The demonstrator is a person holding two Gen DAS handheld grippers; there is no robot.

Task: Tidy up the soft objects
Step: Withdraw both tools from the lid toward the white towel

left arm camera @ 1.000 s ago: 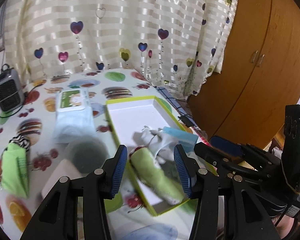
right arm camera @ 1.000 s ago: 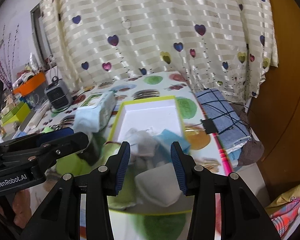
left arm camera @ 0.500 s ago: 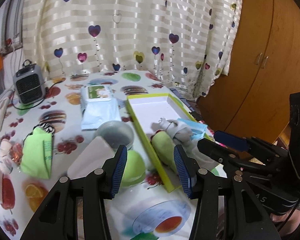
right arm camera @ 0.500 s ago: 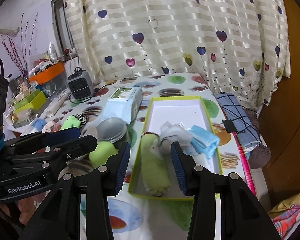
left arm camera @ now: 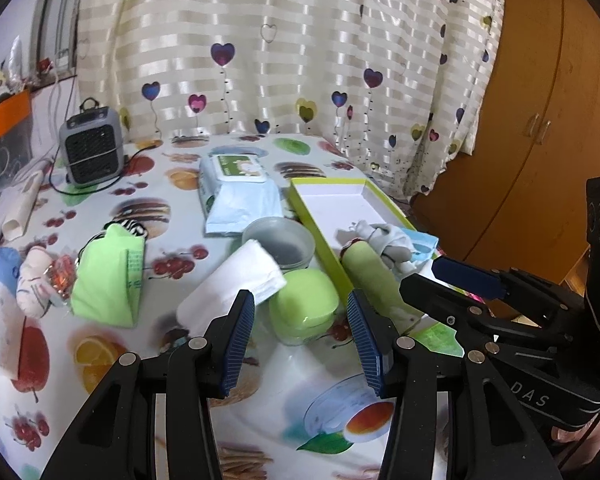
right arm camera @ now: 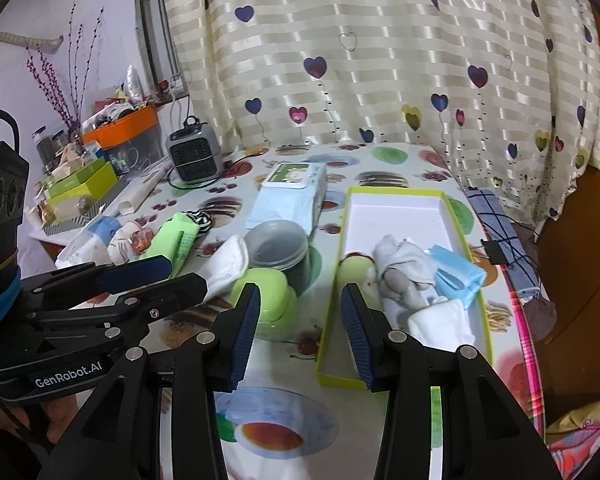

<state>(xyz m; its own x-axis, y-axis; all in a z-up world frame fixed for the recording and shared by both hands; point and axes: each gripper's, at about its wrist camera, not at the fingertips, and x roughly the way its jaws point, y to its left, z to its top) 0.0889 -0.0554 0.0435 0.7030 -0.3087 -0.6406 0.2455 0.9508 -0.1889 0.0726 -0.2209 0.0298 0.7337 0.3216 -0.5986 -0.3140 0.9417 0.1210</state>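
1. Both grippers have drawn back from the box since a second ago, when their blue pads framed the cloths inside it at close range; now far more of the table shows in each view.
2. Left gripper [left arm camera: 300, 334] hangs over the fruit-print table [left arm camera: 148, 380] with its jaws spread wide and nothing between them; a green lidded jar [left arm camera: 304, 308] sits on the cloth beyond the gap.
3. Right gripper [right arm camera: 296, 330] has its jaws apart too, gripping nothing, with the near left wall of the box just past them.
4. In the yellow-green box [right arm camera: 456, 216], a green rolled cloth [right arm camera: 356, 272] lies along the left wall, a grey-white bundle [right arm camera: 400, 268] sits mid-box, a blue cloth [right arm camera: 458, 274] lies against the right wall, and a white folded cloth [right arm camera: 444, 318] rests nearest us.
5. Outside the box, a white rolled towel [left arm camera: 236, 284] lies touching a grey plastic tub [left arm camera: 280, 242], just left of the jar.
6. Farther left sit a bright green pouch [left arm camera: 108, 276] and a small white sock [left arm camera: 34, 280].
7. A wet-wipes pack [left arm camera: 236, 188] lies behind the tub, and a small grey heater [left arm camera: 90, 148] stands near the heart-print curtain [left arm camera: 300, 48].
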